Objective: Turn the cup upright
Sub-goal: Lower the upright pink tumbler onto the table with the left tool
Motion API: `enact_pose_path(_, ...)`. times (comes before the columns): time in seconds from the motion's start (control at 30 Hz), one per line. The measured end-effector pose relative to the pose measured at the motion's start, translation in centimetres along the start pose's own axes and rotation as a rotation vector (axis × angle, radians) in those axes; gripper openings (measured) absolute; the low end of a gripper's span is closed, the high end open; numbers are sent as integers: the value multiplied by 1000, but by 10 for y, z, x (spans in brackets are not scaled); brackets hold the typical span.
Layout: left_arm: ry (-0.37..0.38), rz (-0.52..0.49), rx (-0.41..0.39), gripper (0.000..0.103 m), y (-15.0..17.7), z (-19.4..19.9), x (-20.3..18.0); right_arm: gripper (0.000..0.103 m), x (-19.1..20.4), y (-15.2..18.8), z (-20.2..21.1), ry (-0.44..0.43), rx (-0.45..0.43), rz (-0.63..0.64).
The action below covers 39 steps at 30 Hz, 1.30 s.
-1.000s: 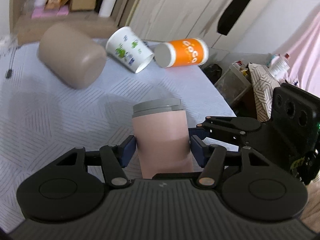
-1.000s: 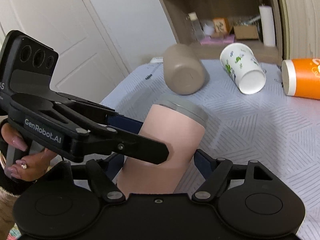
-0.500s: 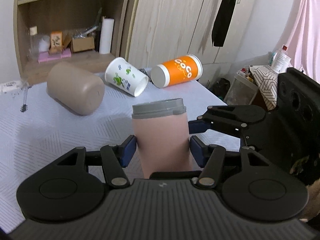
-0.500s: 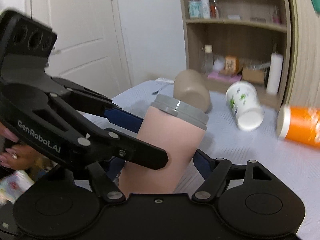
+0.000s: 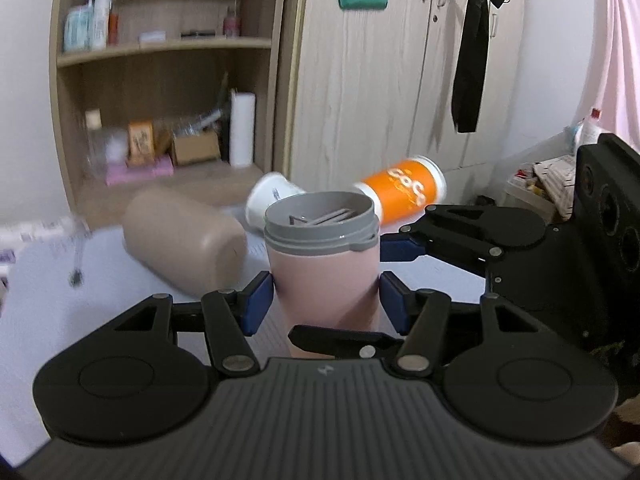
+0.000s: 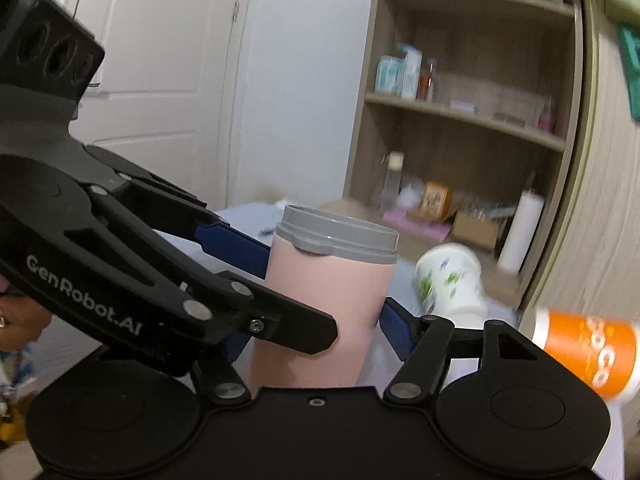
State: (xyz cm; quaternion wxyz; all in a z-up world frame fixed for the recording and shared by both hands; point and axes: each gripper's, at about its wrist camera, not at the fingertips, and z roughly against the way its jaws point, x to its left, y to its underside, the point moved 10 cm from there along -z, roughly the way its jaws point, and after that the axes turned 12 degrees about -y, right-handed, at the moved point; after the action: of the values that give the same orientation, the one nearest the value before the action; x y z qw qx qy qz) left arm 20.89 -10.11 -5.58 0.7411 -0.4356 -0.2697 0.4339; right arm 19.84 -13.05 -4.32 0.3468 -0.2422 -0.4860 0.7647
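A tan cup (image 5: 182, 250) lies on its side at the left of the tabletop (image 5: 36, 312). In the middle stands the pink cup (image 5: 324, 280), straight up with its gray rim on top. The left tool (image 5: 326, 300) squeezes it from both sides with its blue pads. The right tool (image 6: 316, 320) grips the same pink cup too. Behind it, a white cup (image 6: 452, 284) lies tipped over. At the right, an orange cup (image 5: 404, 194) lies on its side.
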Motion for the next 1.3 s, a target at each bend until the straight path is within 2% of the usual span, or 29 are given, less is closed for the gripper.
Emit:
enact_pose_path(0.13,-9,-15,-29,57,-10,-10,1,72,-11,0,-10,22,-16,5)
enact_pose_path(0.33,-7,-4,-31,57,-10,-20,3,72,-21,4,-16,8,-19,-22)
enact_pose_path(0.6,32,115,-2,57,-6,-21,14,72,-18,0,-20,14,18,13)
enact_pose_path(0.7,29,130,-1,58,-5,-20,15,72,-17,0,-21,22,26,23)
enact_pose_path(0.83,23,122,-8,58,-6,-21,13,77,-18,0,-21,10,24,3)
enact_pose_path(0.9,19,112,-9,59,-6,-20,12,78,-17,1,-20,7,21,-2)
enact_pose_path(1.0,12,116,-11,62,-5,-19,15,86,-16,4,-20,0,20,-12)
enact_pose_path(1.03,6,124,-11,66,-5,-18,16,89,-16,4,-19,4,20,-18)
enact_pose_path(1.13,-6,154,-9,70,-3,-13,20,89,-20,8,-17,8,51,-73)
enact_pose_path(1.3,-27,180,-7,74,1,-2,25,90,-20,13,-3,5,41,-125)
